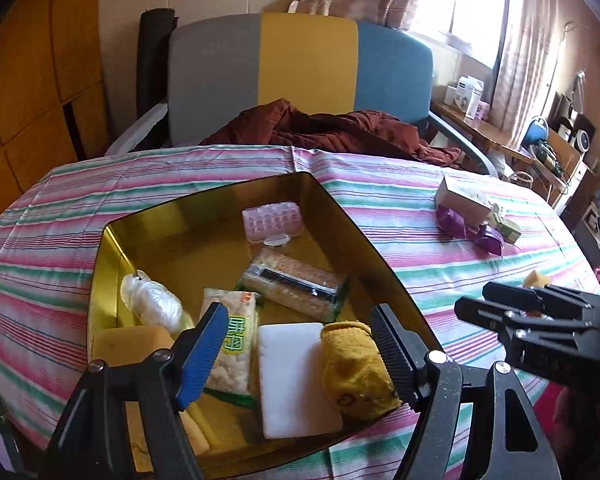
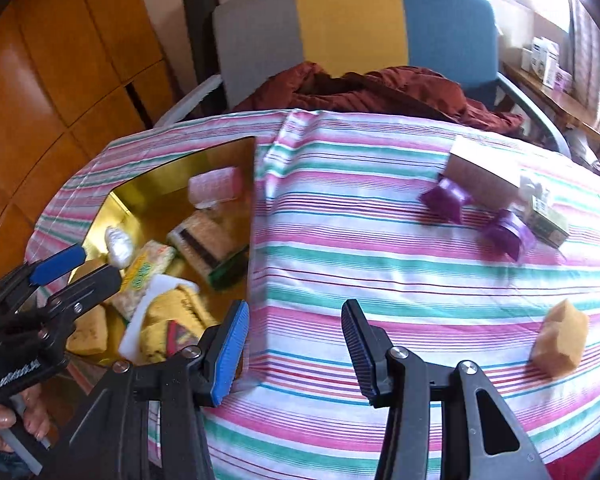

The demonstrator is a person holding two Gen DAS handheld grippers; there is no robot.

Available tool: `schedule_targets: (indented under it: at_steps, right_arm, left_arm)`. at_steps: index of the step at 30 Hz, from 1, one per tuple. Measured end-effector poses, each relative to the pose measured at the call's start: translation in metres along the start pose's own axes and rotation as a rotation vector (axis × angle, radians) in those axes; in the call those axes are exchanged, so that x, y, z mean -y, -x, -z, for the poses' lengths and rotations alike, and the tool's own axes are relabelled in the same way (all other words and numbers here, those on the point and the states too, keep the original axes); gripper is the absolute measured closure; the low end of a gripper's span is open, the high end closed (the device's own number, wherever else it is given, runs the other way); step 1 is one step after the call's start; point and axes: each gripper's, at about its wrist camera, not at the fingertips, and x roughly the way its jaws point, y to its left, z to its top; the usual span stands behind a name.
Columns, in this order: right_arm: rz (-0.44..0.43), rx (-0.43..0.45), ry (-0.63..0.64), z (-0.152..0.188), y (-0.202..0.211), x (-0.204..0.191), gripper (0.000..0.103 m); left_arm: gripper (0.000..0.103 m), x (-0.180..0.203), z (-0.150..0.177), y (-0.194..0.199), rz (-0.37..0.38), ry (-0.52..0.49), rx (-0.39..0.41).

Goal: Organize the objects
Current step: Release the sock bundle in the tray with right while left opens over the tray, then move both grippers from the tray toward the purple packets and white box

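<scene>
A gold tin (image 1: pixel 112 240) sits on the striped tablecloth and holds a pink pad (image 1: pixel 272 220), a wrapped snack bar (image 1: pixel 296 284), a clear bag (image 1: pixel 152 300), a cracker packet (image 1: pixel 236 352), a white sponge (image 1: pixel 292 376) and a yellow cloth (image 1: pixel 352 364). My left gripper (image 1: pixel 298 356) hovers open above the tin's near end, gripping nothing. My right gripper (image 2: pixel 296 350) is open and empty over bare cloth right of the tin (image 2: pixel 236 152). A tan sponge (image 2: pixel 560 340) lies at the right. Two purple pieces (image 2: pixel 446 198) (image 2: pixel 504 234), a cardboard box (image 2: pixel 484 176) and a small green box (image 2: pixel 548 220) lie further back.
A chair (image 1: pixel 308 60) with grey, yellow and blue panels stands behind the table, with dark red fabric (image 1: pixel 332 128) heaped on it. Wooden cabinets (image 2: pixel 60 60) line the left. A cluttered side shelf (image 1: pixel 480 120) stands at the right by the window. A hand (image 2: pixel 4 420) holds the left gripper's handle.
</scene>
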Motion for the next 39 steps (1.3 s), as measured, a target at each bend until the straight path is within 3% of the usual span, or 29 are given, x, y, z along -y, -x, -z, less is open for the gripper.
schedule_targets:
  at_steps: [14,26,31,39]
  right_arm:
    - [0.108,0.031,-0.047,-0.021,0.009,0.058,0.054]
    - [0.29,0.046,-0.22,-0.04,0.006,0.177,0.054]
    - [0.243,0.013,-0.431,-0.026,-0.002,0.224,0.054]
    - [0.199,-0.017,-0.431,-0.024,-0.008,0.222,0.054]
  left_arm:
    - [0.029,0.022,-0.003,-0.002,0.019,-0.068,-0.012]
    - [0.029,0.049,-0.029,-0.006,0.054,-0.168,0.0]
    - [0.029,0.06,-0.048,-0.018,0.091,-0.181,-0.032]
    - [0.029,0.095,-0.073,-0.048,0.144,-0.216,-0.098]
